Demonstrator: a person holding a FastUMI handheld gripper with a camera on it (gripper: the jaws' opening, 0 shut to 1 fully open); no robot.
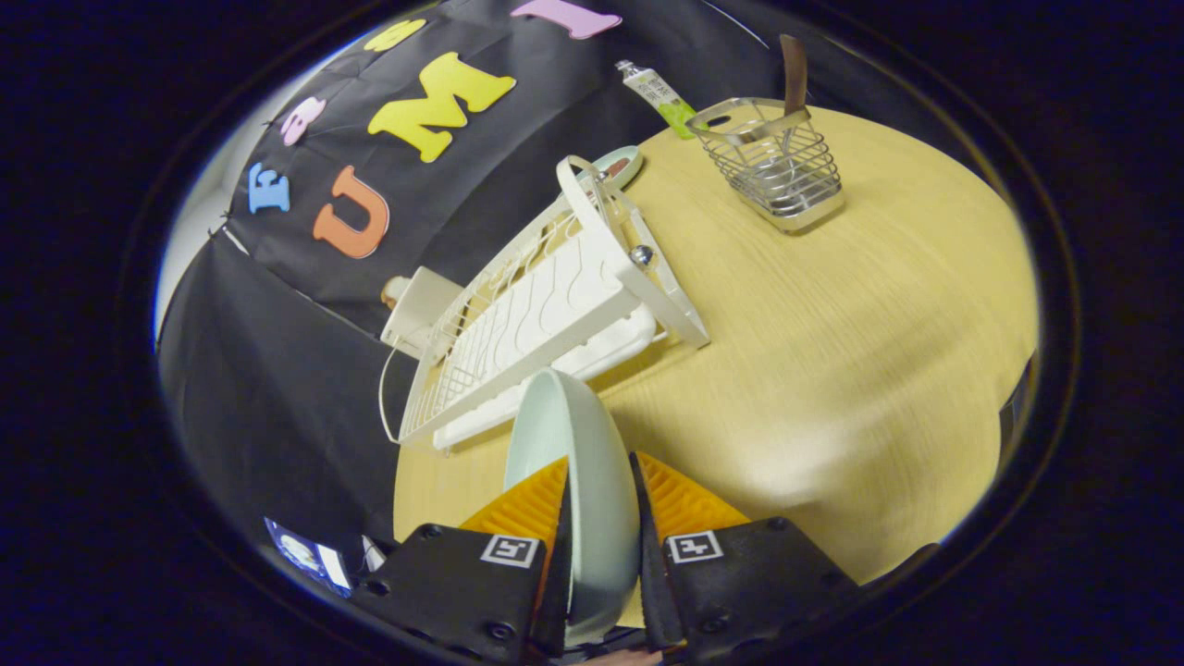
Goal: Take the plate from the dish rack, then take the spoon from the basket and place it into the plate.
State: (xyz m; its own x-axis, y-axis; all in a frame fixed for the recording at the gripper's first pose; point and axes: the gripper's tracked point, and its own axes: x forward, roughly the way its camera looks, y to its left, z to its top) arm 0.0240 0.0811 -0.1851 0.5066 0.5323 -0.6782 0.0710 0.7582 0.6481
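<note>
A pale green plate [578,462] stands on edge between my two orange fingers [527,504], and my gripper [601,495] is shut on its rim. Just beyond the plate lies the white dish rack [546,314], tilted in view, with no dish in its slots. Farther off on the wooden table [832,370] stands a wire basket [772,166]. A brown spoon handle [793,79] sticks up out of the basket.
A second small dish [618,165] lies behind the rack's far end. A green-and-white tube [659,92] lies at the table's far edge next to the basket. A white box with a cable [418,310] hangs by the rack's left side.
</note>
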